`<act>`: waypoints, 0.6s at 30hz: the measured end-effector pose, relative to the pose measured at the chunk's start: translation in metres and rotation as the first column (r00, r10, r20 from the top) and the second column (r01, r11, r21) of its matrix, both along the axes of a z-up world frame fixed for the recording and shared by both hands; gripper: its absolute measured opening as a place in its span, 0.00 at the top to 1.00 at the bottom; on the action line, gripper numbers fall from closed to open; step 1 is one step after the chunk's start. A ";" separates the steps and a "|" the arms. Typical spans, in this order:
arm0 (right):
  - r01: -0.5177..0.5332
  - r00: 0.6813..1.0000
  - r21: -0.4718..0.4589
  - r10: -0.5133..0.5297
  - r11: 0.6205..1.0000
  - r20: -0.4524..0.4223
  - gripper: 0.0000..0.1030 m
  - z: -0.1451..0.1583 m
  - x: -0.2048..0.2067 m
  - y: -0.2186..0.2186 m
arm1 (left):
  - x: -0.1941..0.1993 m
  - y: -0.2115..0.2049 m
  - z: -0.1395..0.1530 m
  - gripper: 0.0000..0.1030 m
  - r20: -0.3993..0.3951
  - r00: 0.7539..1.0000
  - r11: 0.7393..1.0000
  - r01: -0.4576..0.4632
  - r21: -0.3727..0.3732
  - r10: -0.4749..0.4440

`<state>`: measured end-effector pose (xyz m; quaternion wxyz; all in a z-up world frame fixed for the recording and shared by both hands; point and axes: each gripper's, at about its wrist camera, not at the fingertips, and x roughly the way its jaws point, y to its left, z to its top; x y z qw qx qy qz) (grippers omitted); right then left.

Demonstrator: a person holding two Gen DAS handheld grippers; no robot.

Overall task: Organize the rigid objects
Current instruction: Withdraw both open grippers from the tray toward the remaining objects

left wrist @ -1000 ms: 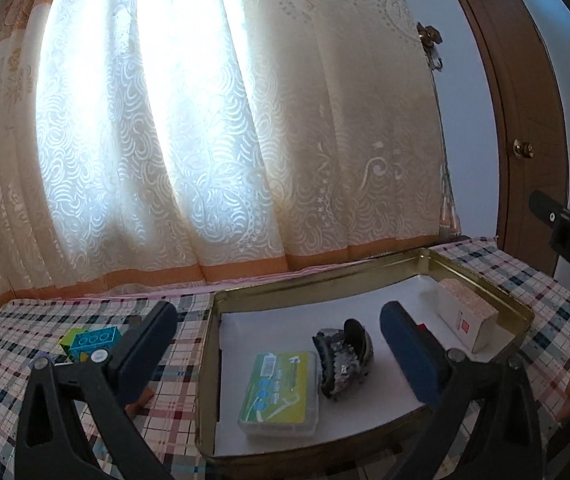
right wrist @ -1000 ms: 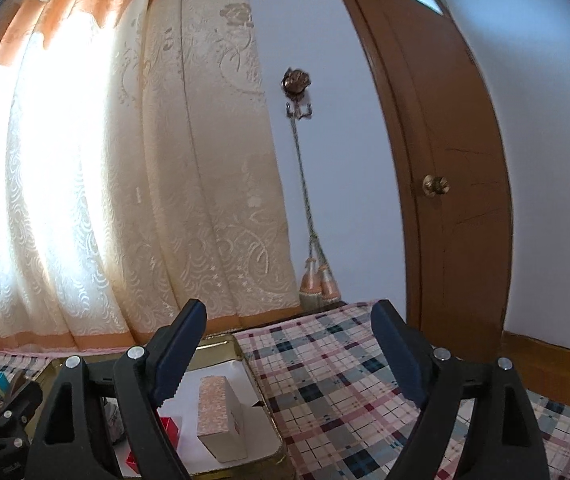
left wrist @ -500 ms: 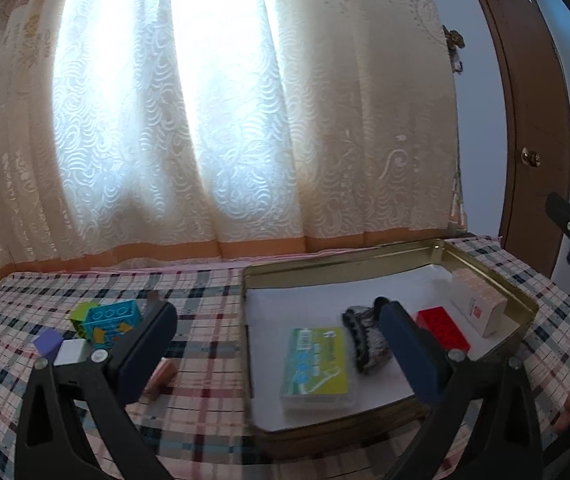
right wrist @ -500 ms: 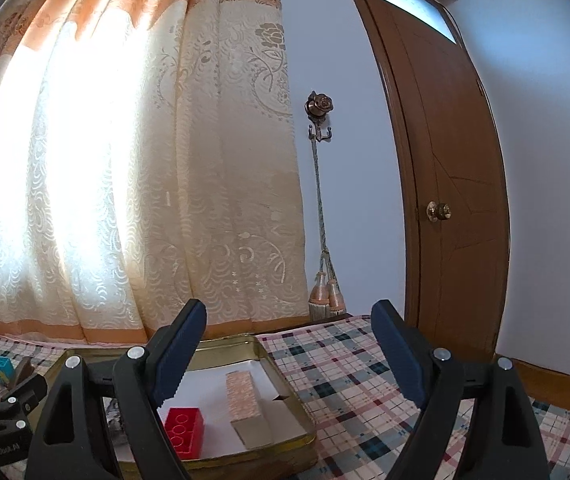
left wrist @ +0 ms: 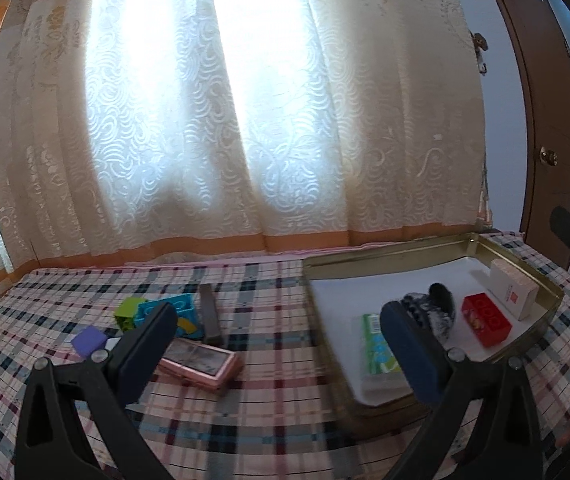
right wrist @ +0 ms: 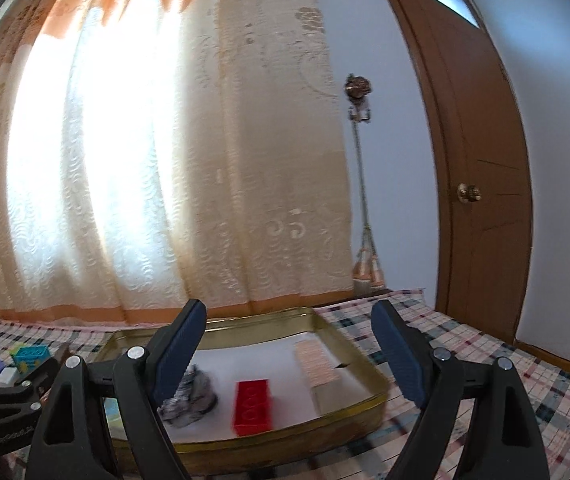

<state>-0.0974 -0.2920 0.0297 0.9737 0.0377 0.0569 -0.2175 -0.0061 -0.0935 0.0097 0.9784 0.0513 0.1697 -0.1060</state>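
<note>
While both sets of jaws stand wide apart and hold nothing, the left gripper (left wrist: 277, 344) hangs over the checked tablecloth (left wrist: 277, 404) and the right gripper (right wrist: 289, 344) hangs above the near rim of one gold metal tray (right wrist: 365, 396).

Under the left claw, one pink flat case (left wrist: 201, 362) lies on the cloth, just beside the left pad. Past it lie one dark grey bar (left wrist: 209, 314), one blue brick (left wrist: 173, 308), one green brick (left wrist: 127, 312), one purple cube (left wrist: 89, 340) and, partly hidden by the finger, one small white block that shows better in the right wrist view (right wrist: 6, 376). These six pieces sit close together, well apart from the tray.

Inside the tray, on its white lining, five things rest: one green flat box (left wrist: 379, 354), one black-and-white patterned lump (right wrist: 191, 394) whose kind I cannot tell, one red brick (right wrist: 253, 406), one pale pink box (right wrist: 317, 364) and, in the left wrist view, one dark rounded piece (left wrist: 441, 300) against the lump.

Behind the table hang one cream curtain (left wrist: 245, 120) and, at the right, one brown door (right wrist: 481, 152) with one brass knob (right wrist: 469, 192).
</note>
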 end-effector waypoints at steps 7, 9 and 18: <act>-0.070 0.998 0.001 0.070 0.998 -0.008 0.16 -0.002 0.008 0.032 | 0.007 0.023 -0.002 0.00 -0.012 0.999 1.000 -0.030 -0.001 0.030; -0.088 0.996 0.009 0.088 0.996 -0.012 0.16 -0.002 0.011 0.040 | 0.010 0.029 -0.002 0.00 -0.016 0.999 0.999 -0.039 -0.003 0.039; -0.167 0.985 0.034 0.168 0.985 -0.026 0.16 -0.006 0.028 0.080 | 0.022 0.060 -0.004 0.00 -0.028 0.997 0.997 -0.077 -0.005 0.077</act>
